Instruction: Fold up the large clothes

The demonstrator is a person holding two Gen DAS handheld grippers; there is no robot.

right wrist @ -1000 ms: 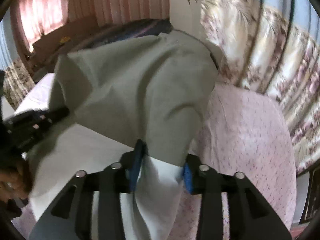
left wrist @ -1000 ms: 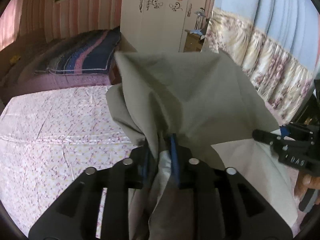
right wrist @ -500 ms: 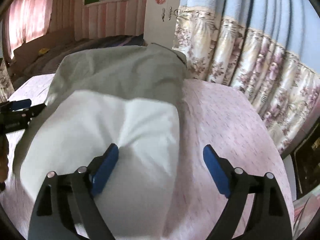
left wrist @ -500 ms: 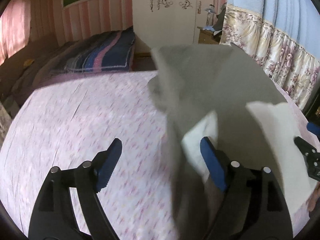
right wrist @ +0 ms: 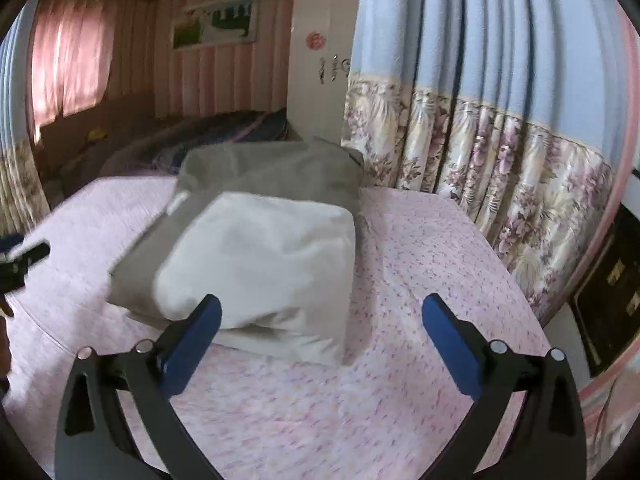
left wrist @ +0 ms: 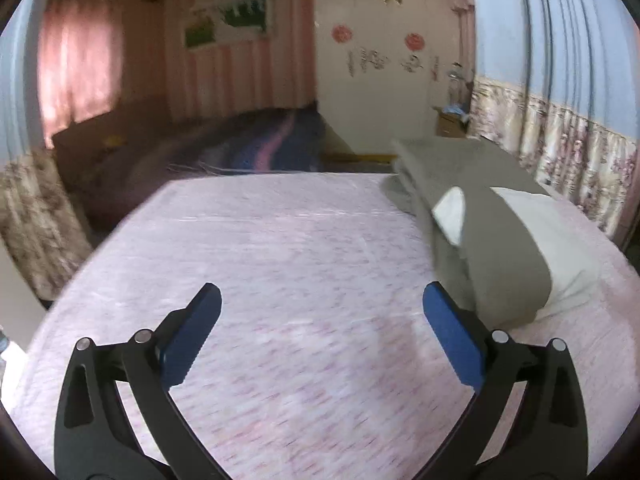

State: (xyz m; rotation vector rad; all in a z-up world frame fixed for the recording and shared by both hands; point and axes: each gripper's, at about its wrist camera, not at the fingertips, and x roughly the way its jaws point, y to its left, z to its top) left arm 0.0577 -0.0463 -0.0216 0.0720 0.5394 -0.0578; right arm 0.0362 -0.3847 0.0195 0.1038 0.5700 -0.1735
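garment [right wrist: 260,256] on bed [right wrist: 420,248]: long axis runs away | left of right tool [right wrist: 320,320], nearer; right of left tool [left wrist: 320,312] | both tools' jaws opening, nothing between

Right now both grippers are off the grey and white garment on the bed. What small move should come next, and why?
Probably bring the right gripper, whose jaws are opening and hold nothing, forward to the garment's near white edge. That edge bulges and lies loose on the pink bedsheet, so it looks ready for smoothing or another fold. The left gripper, also opening and holding nothing, is beside it.
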